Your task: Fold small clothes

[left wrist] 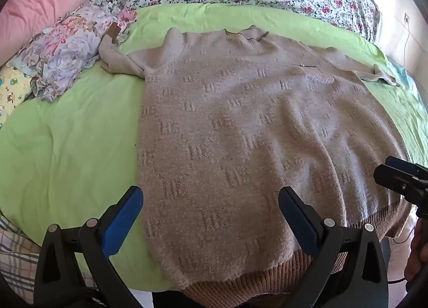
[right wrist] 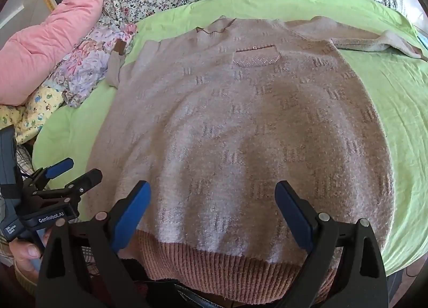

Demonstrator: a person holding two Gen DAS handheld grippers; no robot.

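From my seat, the beige knit sweater (left wrist: 240, 126) lies flat, front side up, on the green bedsheet (left wrist: 67, 147), its long axis running from the brown ribbed hem (right wrist: 227, 262) nearest me to the collar (left wrist: 246, 33) far up the bed. On the left, one sleeve (left wrist: 117, 59) bends outward toward the floral cloth pile (left wrist: 67, 48); on the right, the other sleeve (right wrist: 374, 39) stretches sideways across the sheet. The knit is fuzzy, patterned with small barred blocks, and a sparkly chest pocket (right wrist: 255, 59) sits below the collar. My left gripper (left wrist: 211, 217) has its fingers spread wide above the hem's left part, holding nothing. My right gripper (right wrist: 214, 206) is likewise spread wide over the hem, empty.
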